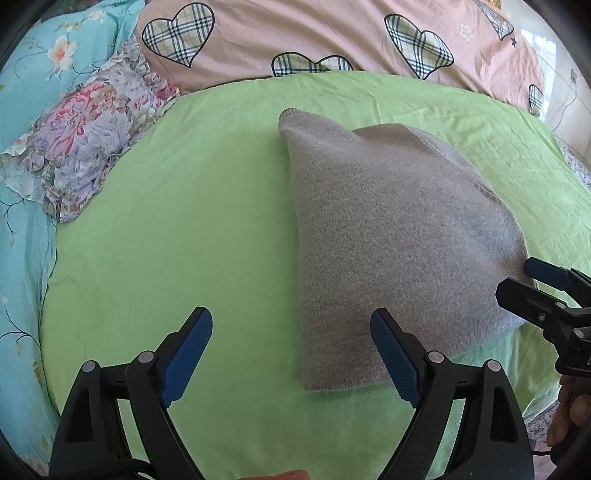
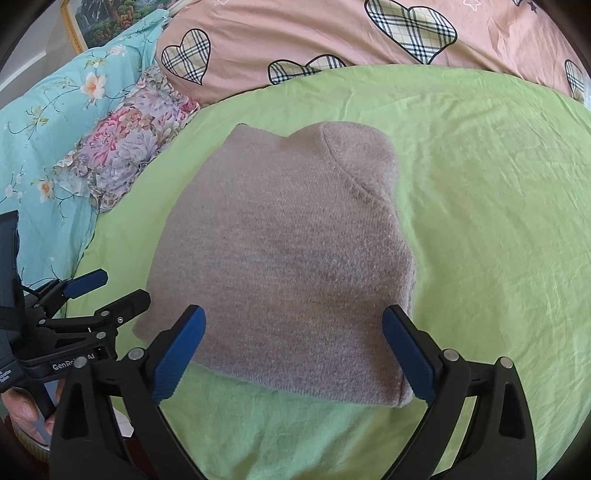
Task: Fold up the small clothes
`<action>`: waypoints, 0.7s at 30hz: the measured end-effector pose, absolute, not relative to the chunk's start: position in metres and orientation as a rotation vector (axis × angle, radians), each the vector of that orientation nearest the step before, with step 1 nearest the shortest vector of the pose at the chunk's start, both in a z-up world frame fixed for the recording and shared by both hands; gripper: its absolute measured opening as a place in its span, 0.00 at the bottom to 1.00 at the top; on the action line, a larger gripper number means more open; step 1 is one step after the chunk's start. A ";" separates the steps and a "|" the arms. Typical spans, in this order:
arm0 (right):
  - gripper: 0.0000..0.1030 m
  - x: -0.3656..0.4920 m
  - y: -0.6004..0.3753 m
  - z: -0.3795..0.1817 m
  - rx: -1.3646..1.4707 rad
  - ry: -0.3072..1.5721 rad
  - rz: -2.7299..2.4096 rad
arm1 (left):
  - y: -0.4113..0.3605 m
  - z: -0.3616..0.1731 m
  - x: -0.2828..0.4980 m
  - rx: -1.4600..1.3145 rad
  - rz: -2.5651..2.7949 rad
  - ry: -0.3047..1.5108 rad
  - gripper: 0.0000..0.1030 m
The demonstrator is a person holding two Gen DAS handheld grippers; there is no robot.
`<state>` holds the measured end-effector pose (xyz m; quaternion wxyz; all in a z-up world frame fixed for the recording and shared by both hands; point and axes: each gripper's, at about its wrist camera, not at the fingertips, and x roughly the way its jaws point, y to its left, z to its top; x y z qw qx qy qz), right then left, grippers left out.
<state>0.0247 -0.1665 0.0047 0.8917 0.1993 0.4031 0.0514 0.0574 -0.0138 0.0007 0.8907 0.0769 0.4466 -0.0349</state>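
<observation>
Grey knit garment [image 2: 284, 251] is seen lying folded on the green sheet [image 2: 498, 221] of the bed, both claws, left [image 1: 291, 354] and right [image 2: 293, 354], held wide open and empty; a final fold or tidying is judged next.

Both wrist cameras look down and forward over the green sheet [image 1: 184, 221] from its near edge, close above it. The left view sits further left; both share the grey knit [image 2: 288, 251] and far pillows [image 1: 332, 33].
</observation>
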 end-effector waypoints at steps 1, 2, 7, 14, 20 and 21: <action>0.94 0.025 -0.167 0.005 0.414 0.836 0.106 | -0.014 0.001 0.057 0.160 -0.072 0.925 0.86; 0.94 0.024 -0.166 0.005 0.414 0.836 0.104 | -0.014 0.001 0.056 0.161 -0.073 0.923 0.86; 0.94 0.025 -0.167 0.004 0.413 0.842 0.105 | -0.015 0.003 0.054 0.163 -0.075 0.915 0.87; 0.94 0.026 -0.164 0.002 0.412 0.854 0.113 | -0.015 0.004 0.052 0.165 -0.077 0.913 0.87; 0.95 0.026 -0.161 0.001 0.410 0.861 0.118 | -0.016 0.004 0.051 0.166 -0.078 0.910 0.88; 0.95 0.026 -0.161 0.002 0.409 0.861 0.117 | -0.016 0.005 0.050 0.166 -0.078 0.910 0.88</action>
